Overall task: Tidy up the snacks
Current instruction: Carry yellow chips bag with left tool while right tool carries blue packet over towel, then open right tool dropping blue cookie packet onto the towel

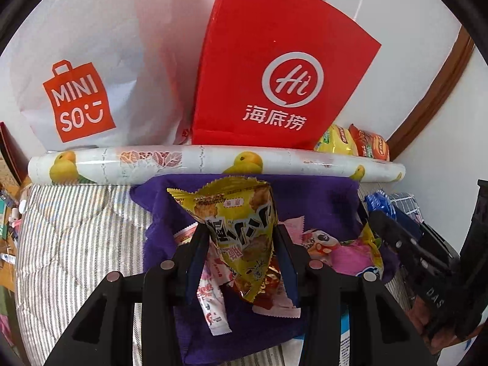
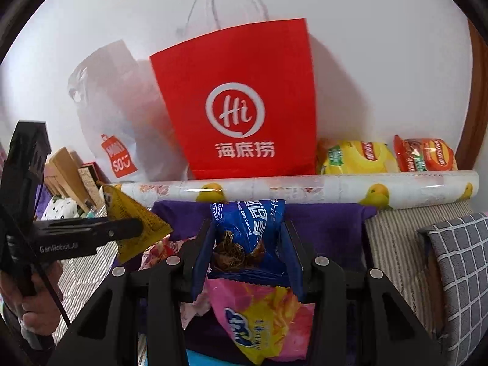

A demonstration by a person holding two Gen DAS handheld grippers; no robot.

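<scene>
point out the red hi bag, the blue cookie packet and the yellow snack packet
red hi bag (image 2: 235, 97), right wrist view, front face
blue cookie packet (image 2: 248, 228), right wrist view, middle
yellow snack packet (image 1: 241, 231), left wrist view, middle

Glossy, crinkled foil-like film wraps a yellow triangular snack packet (image 1: 241, 231) and a blue chocolate-chip cookie packet (image 2: 250, 231), each pinched between matt black plastic tongs (image 1: 241, 253) (image 2: 248, 253). Behind them stand a smooth matt red paper carrier bag (image 2: 241, 106), a shiny lemon-printed plastic-wrapped roll (image 1: 213, 164), soft purple cloth (image 1: 320, 201) and grey striped woven fabric (image 1: 76, 238).

Striped bed (image 1: 76, 244) bears purple cloth (image 1: 320, 201), snack packets (image 1: 350, 253).
</scene>
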